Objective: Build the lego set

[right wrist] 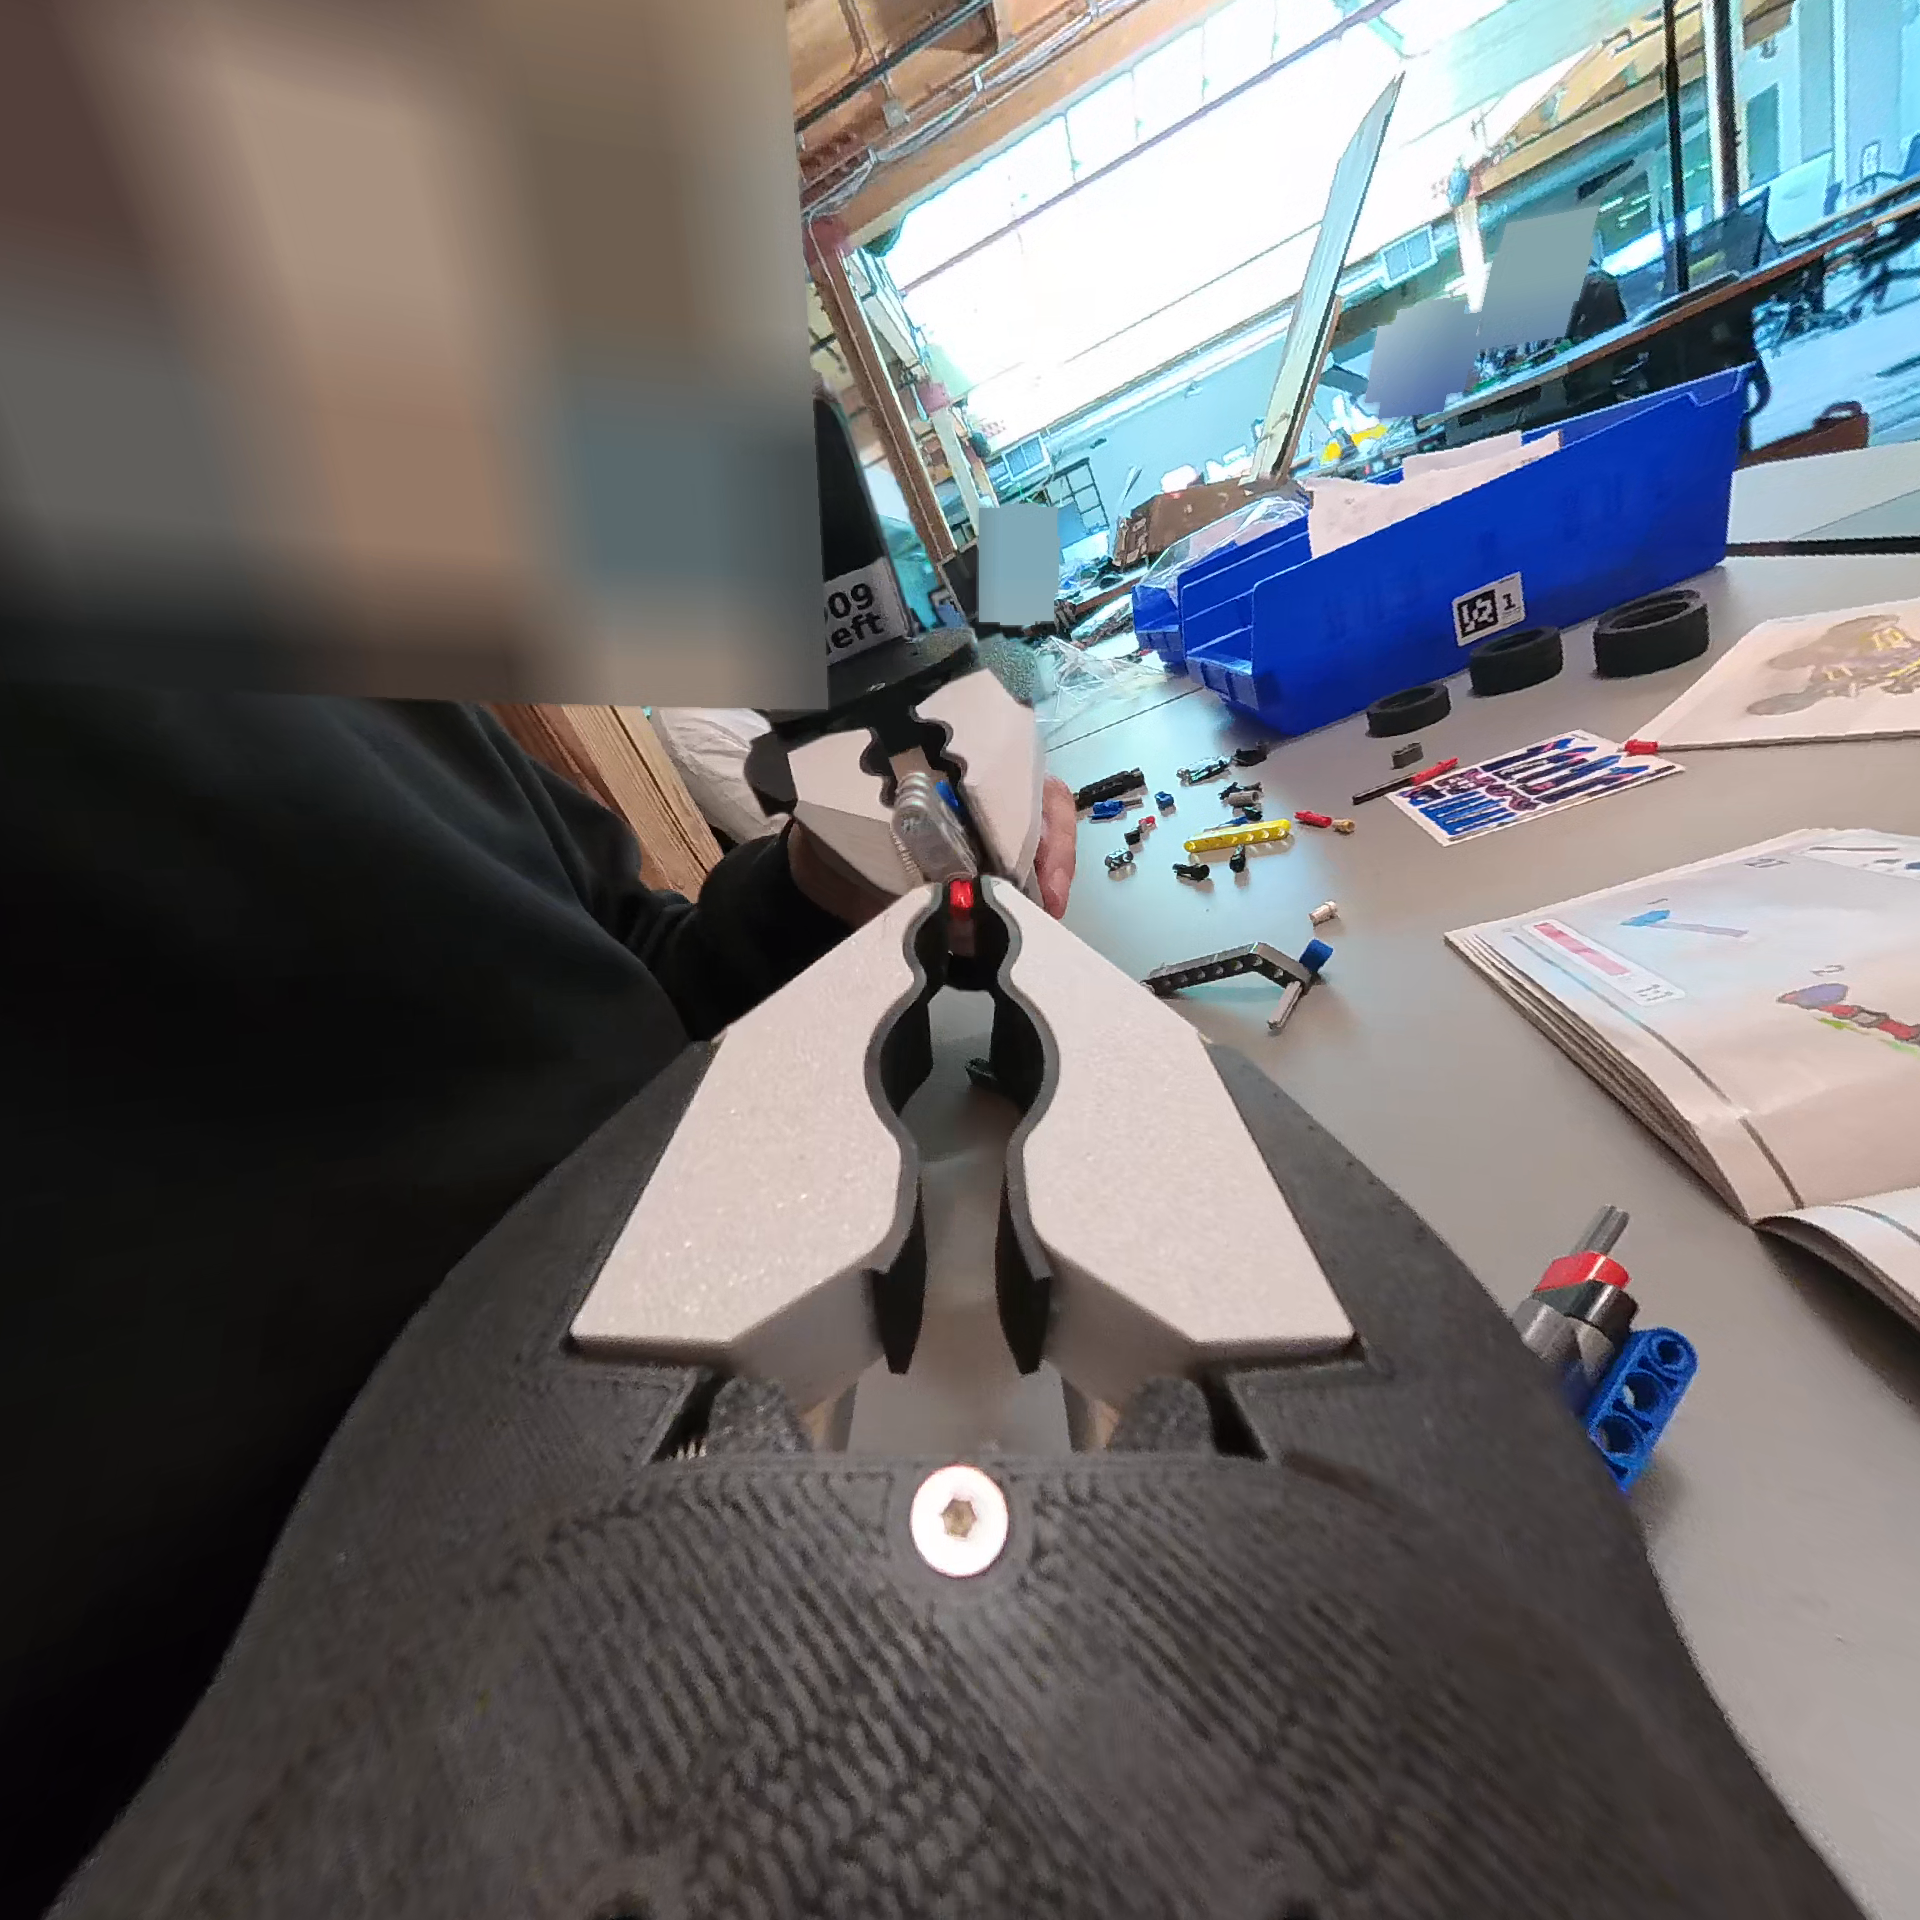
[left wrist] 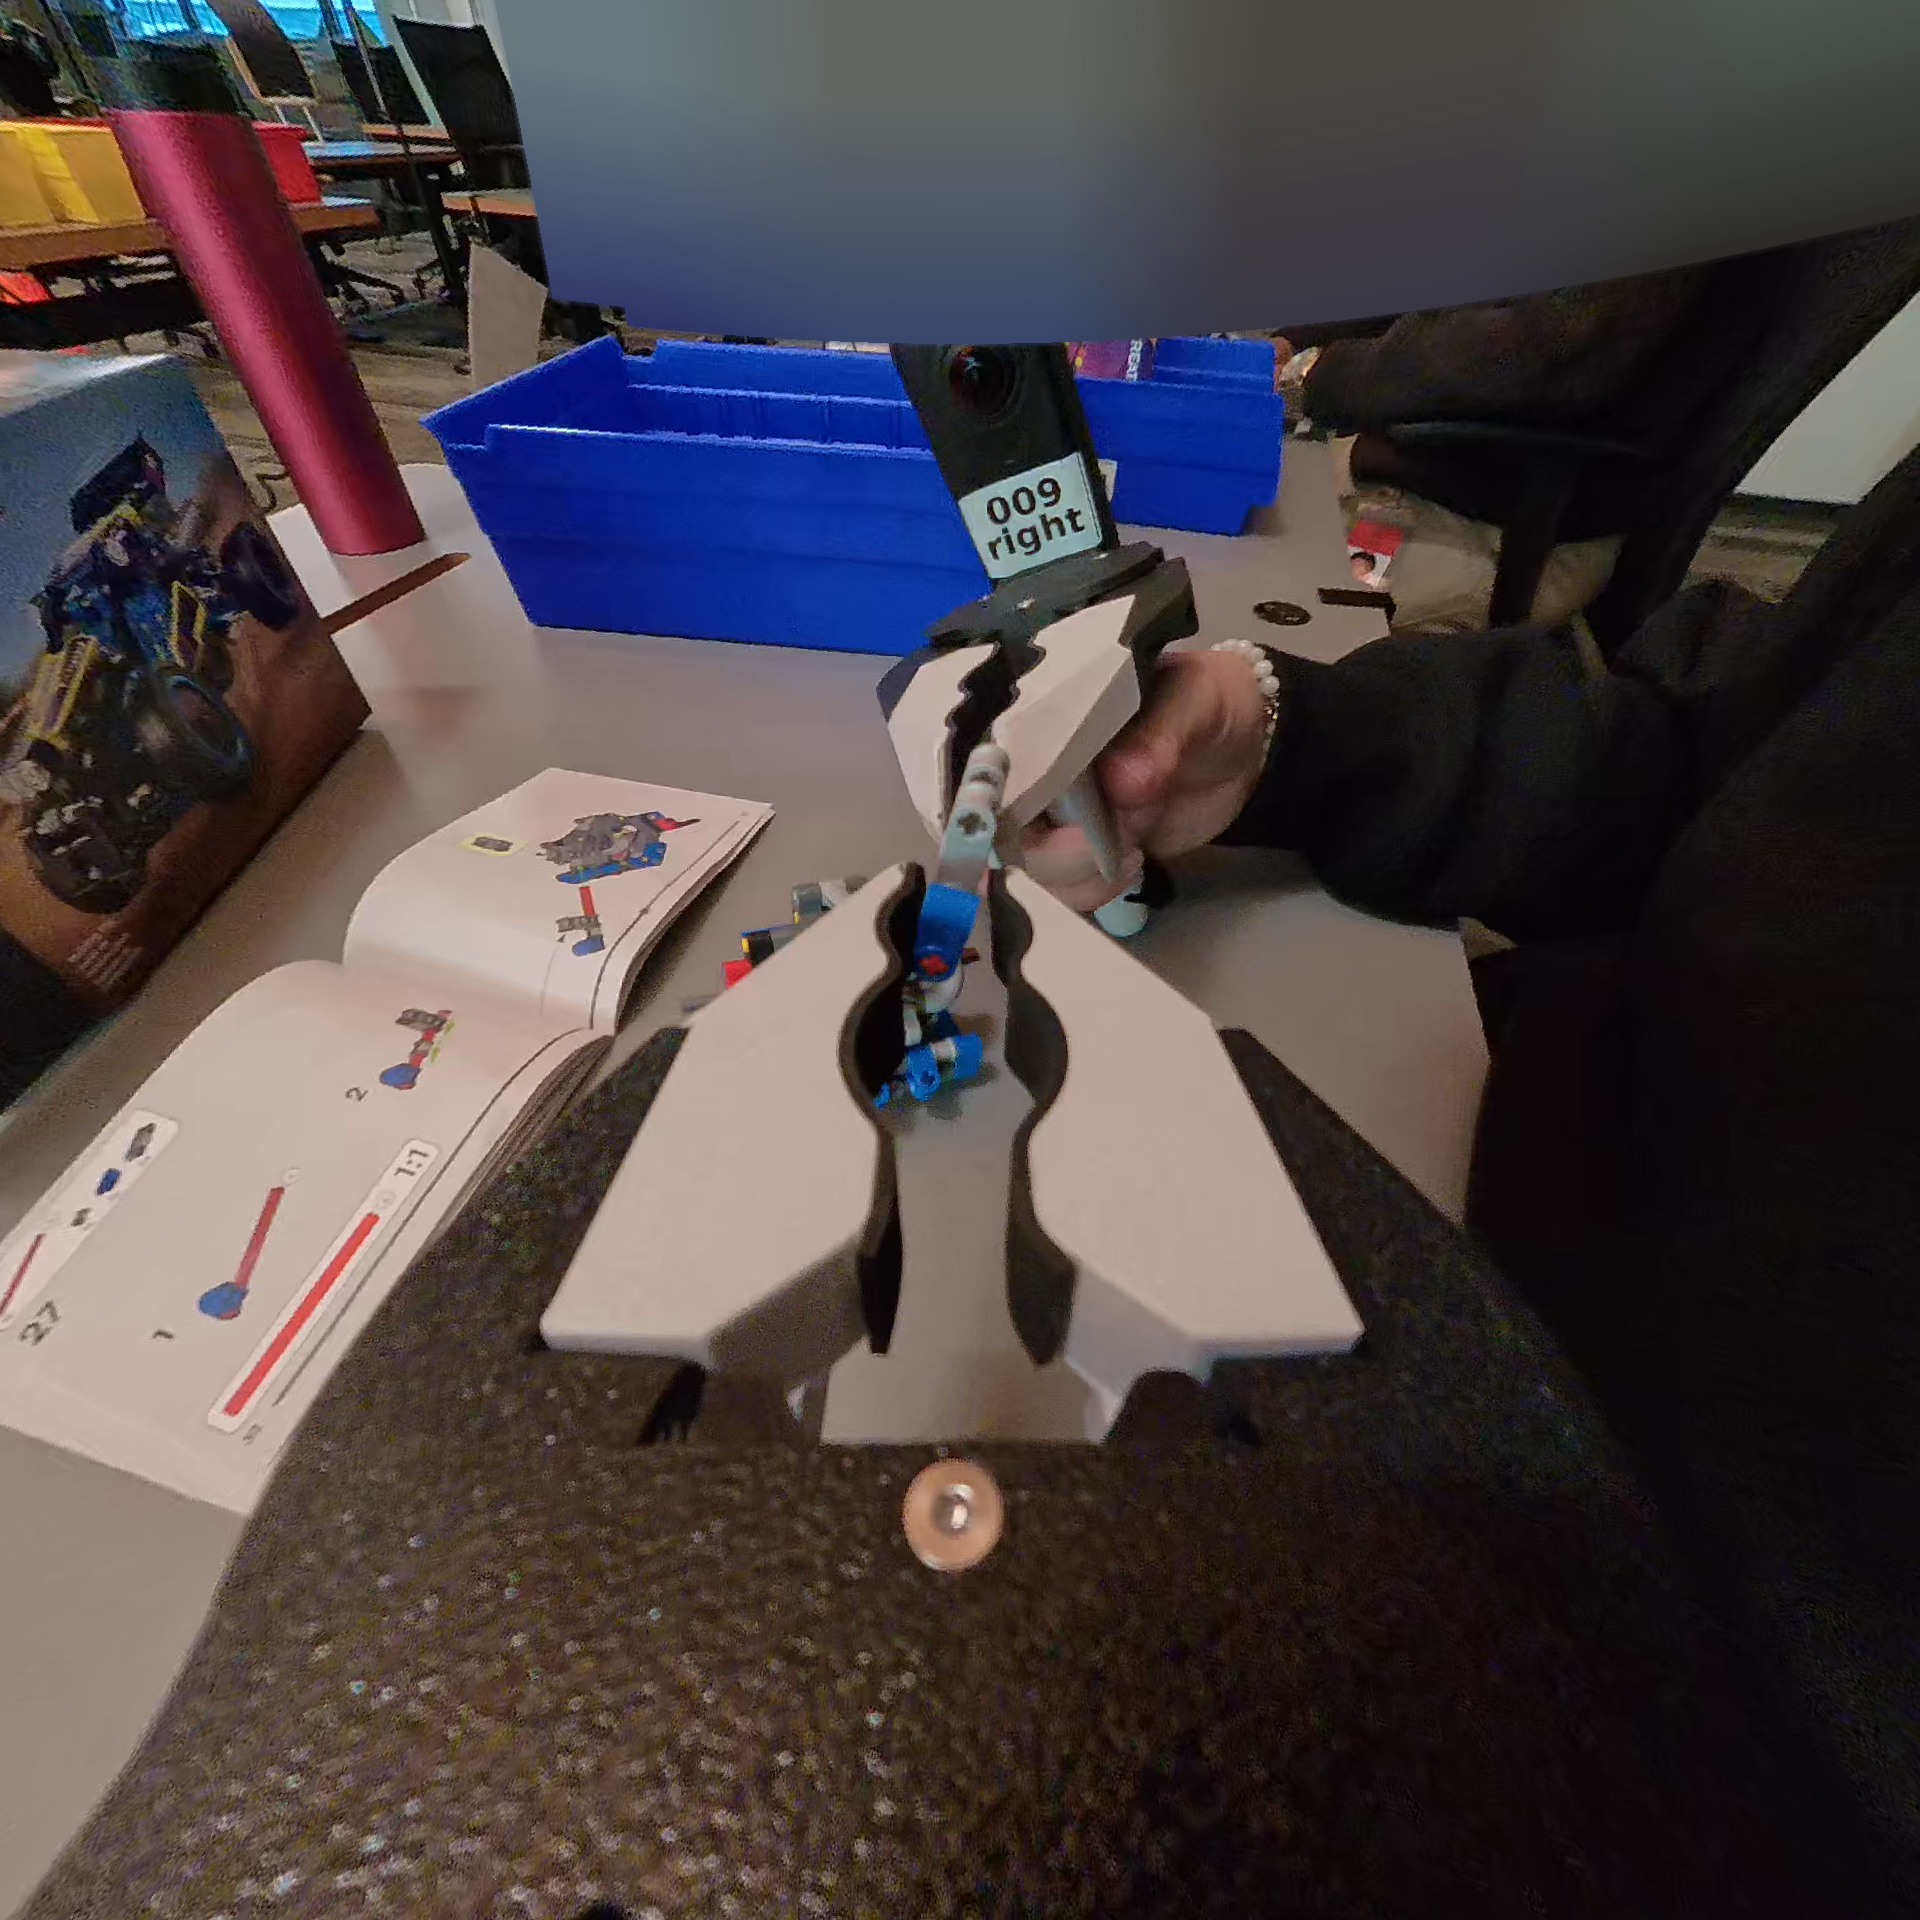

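My left gripper (left wrist: 958, 888) is shut on a small lego assembly: a blue connector (left wrist: 948, 923) with a grey beam (left wrist: 971, 816) that sticks out towards my right gripper (left wrist: 977, 784). In the right wrist view, my right gripper (right wrist: 958, 896) is shut on a small red piece (right wrist: 961, 891) at the end of the grey beam (right wrist: 920, 831), which the left gripper (right wrist: 940, 774) holds opposite. Both are held above the grey table (left wrist: 623, 707). A small blue and grey assembly (right wrist: 1610, 1340) lies on the table.
An open instruction booklet (left wrist: 468, 1039) lies at the left. Blue bins (left wrist: 727, 520) stand behind, with black tyres (right wrist: 1517, 660), a sticker sheet (right wrist: 1527, 784) and several loose pieces (right wrist: 1226, 821) nearby. The set's box (left wrist: 135, 675) and a red tube (left wrist: 270, 343) stand far left. Left and right tips are no more than a few centimetres apart.
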Demonstrator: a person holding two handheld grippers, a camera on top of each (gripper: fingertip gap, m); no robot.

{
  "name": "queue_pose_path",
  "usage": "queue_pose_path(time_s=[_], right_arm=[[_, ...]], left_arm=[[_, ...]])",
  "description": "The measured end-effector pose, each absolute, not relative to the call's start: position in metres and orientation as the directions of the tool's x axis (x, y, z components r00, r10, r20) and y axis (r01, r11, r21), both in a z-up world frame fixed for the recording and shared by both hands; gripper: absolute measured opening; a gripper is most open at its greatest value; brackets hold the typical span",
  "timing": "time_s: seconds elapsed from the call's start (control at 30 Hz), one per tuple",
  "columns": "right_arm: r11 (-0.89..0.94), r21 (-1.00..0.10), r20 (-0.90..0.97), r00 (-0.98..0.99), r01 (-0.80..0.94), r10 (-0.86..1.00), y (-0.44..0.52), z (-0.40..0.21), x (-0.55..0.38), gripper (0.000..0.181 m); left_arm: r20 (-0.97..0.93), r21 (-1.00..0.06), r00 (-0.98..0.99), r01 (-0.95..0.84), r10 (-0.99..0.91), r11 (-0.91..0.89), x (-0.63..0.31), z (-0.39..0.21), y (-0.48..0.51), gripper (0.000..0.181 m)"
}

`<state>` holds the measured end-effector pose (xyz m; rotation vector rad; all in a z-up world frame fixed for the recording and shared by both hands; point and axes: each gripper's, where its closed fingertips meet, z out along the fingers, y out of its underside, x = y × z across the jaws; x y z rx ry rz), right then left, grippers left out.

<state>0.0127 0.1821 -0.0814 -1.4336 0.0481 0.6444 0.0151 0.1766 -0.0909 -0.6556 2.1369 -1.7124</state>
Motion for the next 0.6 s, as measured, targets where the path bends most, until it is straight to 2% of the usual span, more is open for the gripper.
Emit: queue_pose_path(time_s=[0.2, 0.47, 0.53, 0.6], right_arm=[[0.017, -0.851, -0.472, 0.780, -0.524, 0.410, 0.178, -0.078, 0.017, 0.002], [0.008, -0.831, -0.502, 0.757, -0.556, 0.417, 0.177, -0.078, 0.019, 0.002], [-0.031, -0.854, -0.494, 0.789, -0.520, 0.367, 0.179, -0.086, 0.021, 0.002], [-0.155, -0.912, -0.406, 0.889, -0.380, 0.213, 0.180, -0.106, 0.030, 0.002]], left_arm=[[0.002, -0.973, -0.829, -0.132, -0.559, 0.191, 0.015, -0.085, 0.186, 0.009], [-0.044, -0.967, -0.827, -0.106, -0.561, 0.231, 0.015, -0.085, 0.190, 0.005], [-0.085, -0.948, -0.813, -0.112, -0.575, 0.298, 0.017, -0.093, 0.196, 0.013], [-0.153, -0.908, -0.799, -0.118, -0.582, 0.401, 0.019, -0.103, 0.206, 0.028]])
